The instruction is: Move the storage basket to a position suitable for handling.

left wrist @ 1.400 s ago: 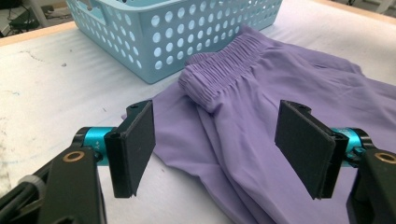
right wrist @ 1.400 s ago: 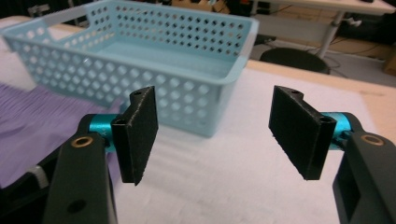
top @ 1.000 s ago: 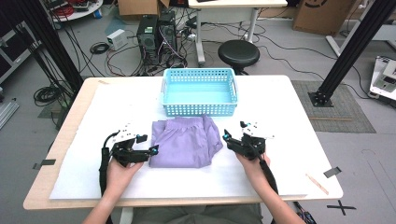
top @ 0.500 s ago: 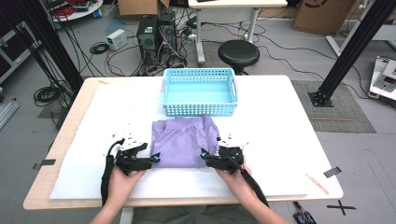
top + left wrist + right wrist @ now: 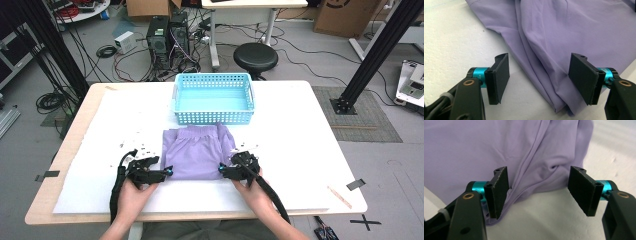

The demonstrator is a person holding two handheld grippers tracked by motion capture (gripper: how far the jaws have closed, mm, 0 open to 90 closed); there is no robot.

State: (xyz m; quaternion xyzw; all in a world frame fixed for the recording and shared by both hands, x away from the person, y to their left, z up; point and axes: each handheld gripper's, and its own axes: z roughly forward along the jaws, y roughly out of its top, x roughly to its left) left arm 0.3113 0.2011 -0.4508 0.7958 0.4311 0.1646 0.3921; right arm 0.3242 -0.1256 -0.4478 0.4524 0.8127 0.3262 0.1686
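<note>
The purple garment (image 5: 199, 152) lies folded on the white table cover (image 5: 300, 150), just at six o'clock of the blue basket (image 5: 213, 98). My left gripper (image 5: 167, 173) sits at the cloth's seven o'clock corner, jaws spread, the folded corner (image 5: 559, 100) lying between them unpinched. My right gripper (image 5: 222, 170) sits at the five o'clock corner; its jaws have just been closing a little yet stand wide, cloth edge (image 5: 529, 187) between them, not gripped.
</note>
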